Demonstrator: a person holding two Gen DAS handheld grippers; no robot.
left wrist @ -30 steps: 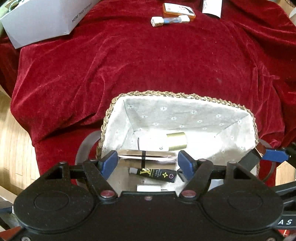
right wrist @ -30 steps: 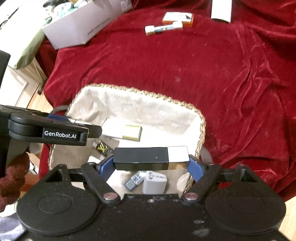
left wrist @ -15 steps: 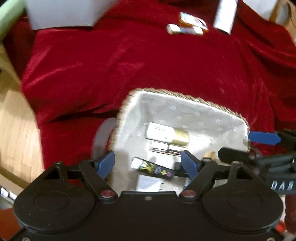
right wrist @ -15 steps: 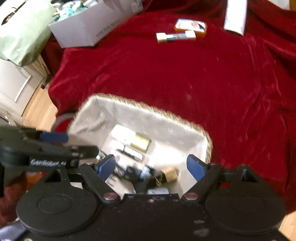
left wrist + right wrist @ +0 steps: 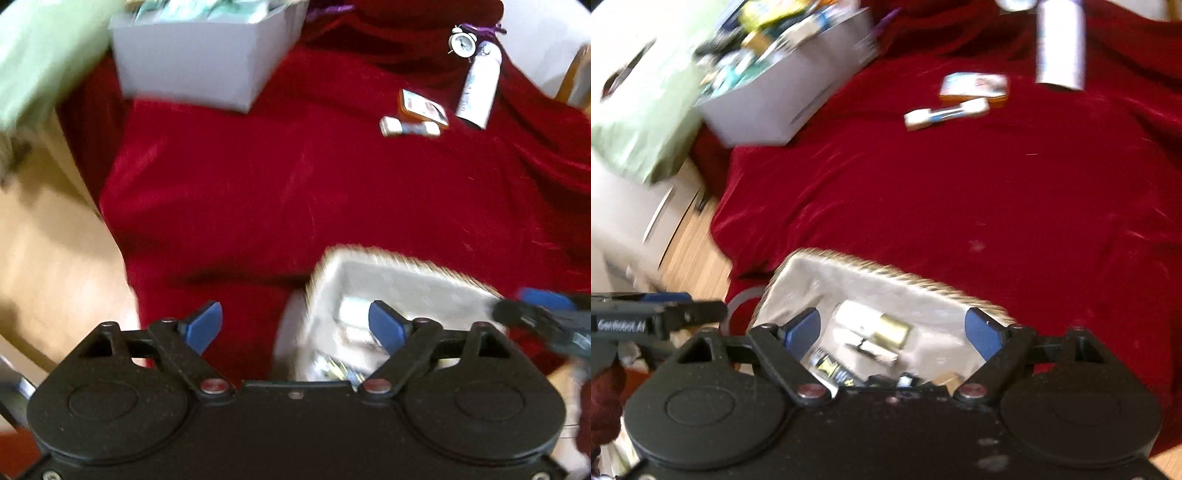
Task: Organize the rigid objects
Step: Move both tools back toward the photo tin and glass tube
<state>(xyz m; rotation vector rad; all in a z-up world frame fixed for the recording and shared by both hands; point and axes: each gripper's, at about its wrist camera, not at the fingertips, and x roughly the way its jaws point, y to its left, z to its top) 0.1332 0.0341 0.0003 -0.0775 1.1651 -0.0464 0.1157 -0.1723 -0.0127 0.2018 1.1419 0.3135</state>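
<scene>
Gone from the right claw (image 5: 892,334) is the black-and-white stick it held a second ago; its jaws now gape empty above the lined basket (image 5: 886,284), which holds the gold-capped box (image 5: 873,325) (contents blurred). Left claw (image 5: 295,325) is also wide open, empty, beside the basket (image 5: 406,266) on the red-draped bench (image 5: 960,192)

Blurred "GenRobot.AI" on the left gripper (image 5: 657,314).

Wood floor (image 5: 55,236); red cloth (image 5: 960,192) over furn.
</scene>
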